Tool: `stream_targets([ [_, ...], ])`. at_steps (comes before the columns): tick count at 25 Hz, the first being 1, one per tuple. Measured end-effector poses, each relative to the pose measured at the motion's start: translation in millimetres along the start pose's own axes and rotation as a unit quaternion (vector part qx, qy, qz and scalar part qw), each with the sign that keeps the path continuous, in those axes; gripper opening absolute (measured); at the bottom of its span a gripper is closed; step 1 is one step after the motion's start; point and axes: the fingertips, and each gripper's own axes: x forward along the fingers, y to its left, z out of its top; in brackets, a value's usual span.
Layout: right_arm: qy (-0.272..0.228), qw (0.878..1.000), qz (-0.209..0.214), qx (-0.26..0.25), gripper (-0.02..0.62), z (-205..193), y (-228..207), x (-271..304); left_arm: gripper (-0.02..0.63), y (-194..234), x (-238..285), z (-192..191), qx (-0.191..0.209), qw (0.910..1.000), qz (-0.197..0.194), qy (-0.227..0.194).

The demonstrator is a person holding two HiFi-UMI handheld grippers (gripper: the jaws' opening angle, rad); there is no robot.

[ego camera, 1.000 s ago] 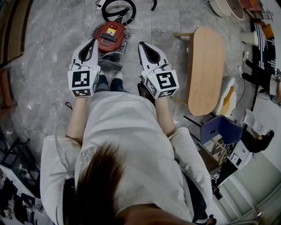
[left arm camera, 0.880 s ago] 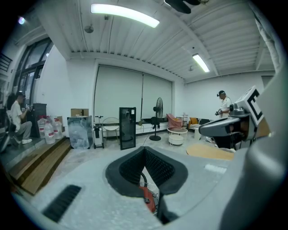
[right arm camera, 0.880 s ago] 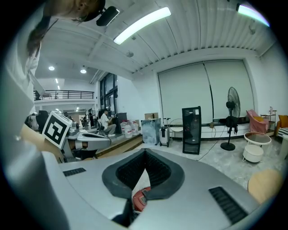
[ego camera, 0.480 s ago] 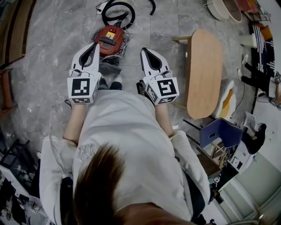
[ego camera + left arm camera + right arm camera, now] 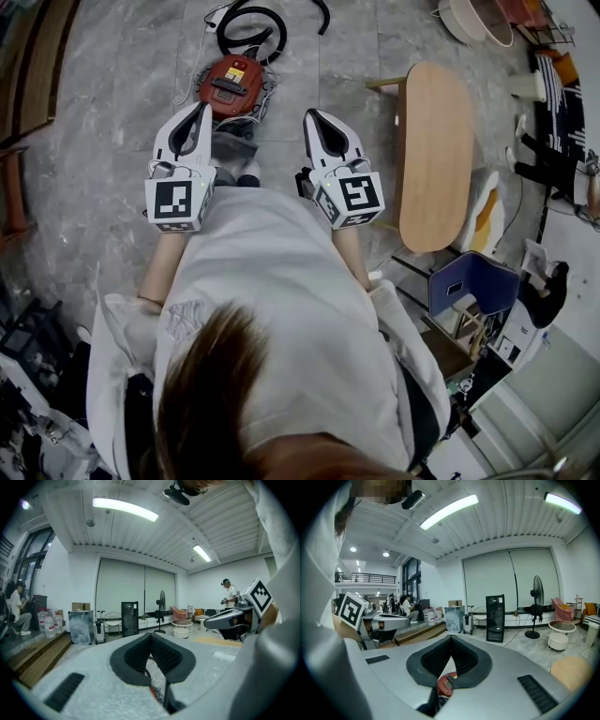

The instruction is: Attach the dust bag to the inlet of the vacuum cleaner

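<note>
Left tool (image 5: 202,109): jaws pressed together tip to tip, nothing between them. Right tool (image 5: 310,116): the same, closed and empty. The person holds both out in front, side by side and apart, above the floor (image 5: 112,112).

Vacuum cleaner (image 5: 230,82): red, on the floor ahead of the tools, its near-left edge just by the left tool's tip as seen from above. Neither tool touches it. A black hose (image 5: 253,21) curls beyond it. A grey piece (image 5: 234,142) lies against its near side, between the two tools. I cannot tell whether it is the dust bag.

Only the head view shows that layout. The left gripper view looks level across the room to a standing fan (image 5: 161,606) and a black cabinet (image 5: 130,617), with the right tool at its right edge. The right gripper view catches a sliver of the red vacuum behind its closed tips.
</note>
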Motion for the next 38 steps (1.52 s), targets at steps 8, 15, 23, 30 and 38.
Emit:
stream_targets([
  [8,-0.004,1.000,0.000,0.000,0.002,-1,1,-7,0.016,-4,-10,-12,0.001,0.9999,-0.003,0.010],
  [15,0.007,1.000,0.003,-0.003,0.002,-5,4,-7,0.017,-6,-13,-17,-0.007,0.9998,-0.004,0.021],
  [23,0.007,1.000,0.006,-0.008,0.002,-6,7,-2,0.017,-4,-12,-16,-0.002,0.9999,-0.005,0.014],
  [30,0.007,1.000,0.004,-0.006,0.002,-4,6,-3,0.017,-2,-12,-15,-0.003,0.9999,-0.001,0.011],
  [38,0.007,1.000,0.005,-0.007,0.002,-5,5,-5,0.017,-1,-16,-14,-0.006,0.9999,0.005,0.011],
])
